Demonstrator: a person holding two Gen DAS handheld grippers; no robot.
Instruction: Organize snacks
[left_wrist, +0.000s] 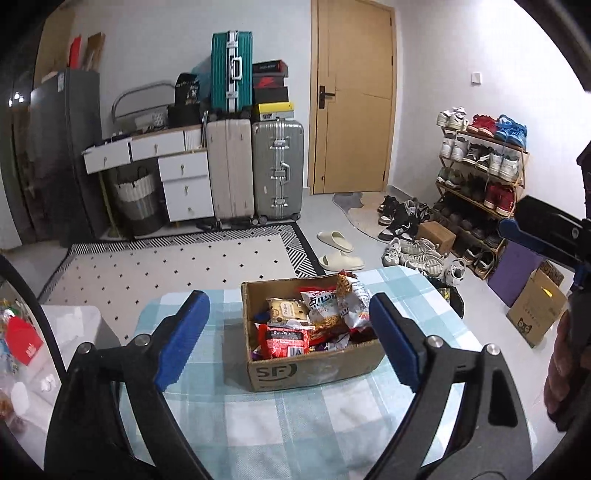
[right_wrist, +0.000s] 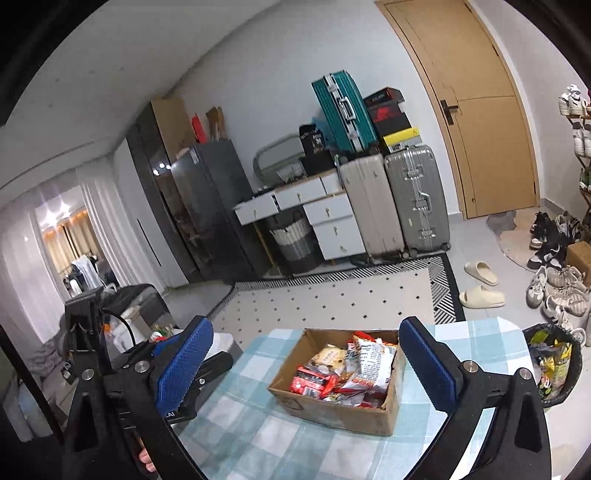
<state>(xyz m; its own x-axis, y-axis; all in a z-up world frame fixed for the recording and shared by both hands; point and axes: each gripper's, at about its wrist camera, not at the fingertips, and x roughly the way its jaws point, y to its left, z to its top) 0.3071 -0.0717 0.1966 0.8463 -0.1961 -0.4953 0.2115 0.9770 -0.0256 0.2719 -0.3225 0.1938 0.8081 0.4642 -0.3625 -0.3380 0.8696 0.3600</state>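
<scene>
From the left wrist, the left gripper (left_wrist: 282, 332) spreads its two blue-padded jaws wide and empty, and one brown cardboard box (left_wrist: 314, 363) heaped with crinkled red and white snack packets (left_wrist: 317, 317) sits between and just beyond them on a checked cloth (left_wrist: 295, 424). From the right wrist, the right gripper (right_wrist: 308, 363) likewise gapes wide, holding nothing, with the same single box (right_wrist: 343, 413) between its jaws, nearer the right one.

Even, slightly dim indoor light fills both fisheye views; straight lines bow toward the black corners, and warm lamps glare in the far doorway (right_wrist: 61, 218).
</scene>
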